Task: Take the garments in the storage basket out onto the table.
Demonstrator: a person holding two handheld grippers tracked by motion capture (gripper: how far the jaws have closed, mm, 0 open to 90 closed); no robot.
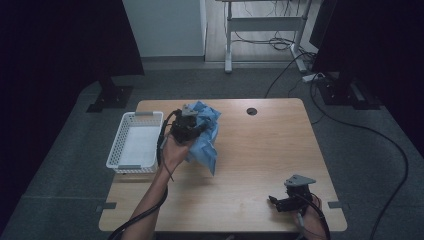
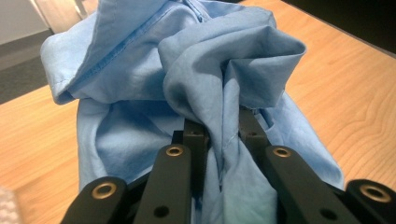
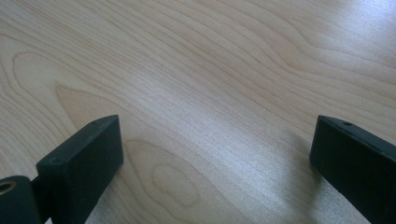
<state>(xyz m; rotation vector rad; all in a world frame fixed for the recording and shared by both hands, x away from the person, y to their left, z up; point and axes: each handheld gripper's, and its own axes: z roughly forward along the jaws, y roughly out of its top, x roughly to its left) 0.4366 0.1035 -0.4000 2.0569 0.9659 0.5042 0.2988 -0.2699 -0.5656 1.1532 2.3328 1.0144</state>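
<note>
A crumpled light-blue cloth (image 1: 206,134) hangs over the left half of the wooden table (image 1: 260,150). My left gripper (image 1: 187,127) is shut on a bunched fold of that blue cloth (image 2: 224,93), which is pinched between its two black jaws; the rest of the cloth drapes down in front. The left gripper (image 2: 223,133) points toward the table's far side. Near the front right corner, my right gripper (image 1: 281,202) rests low with its jaws wide apart. In the right gripper view, bare wood lies between the right gripper's (image 3: 217,154) fingers.
A white plastic basket (image 1: 135,142) stands at the table's left edge, just left of my left hand. A round cable hole (image 1: 251,111) sits near the far edge. Cables and desk legs lie on the floor beyond the table.
</note>
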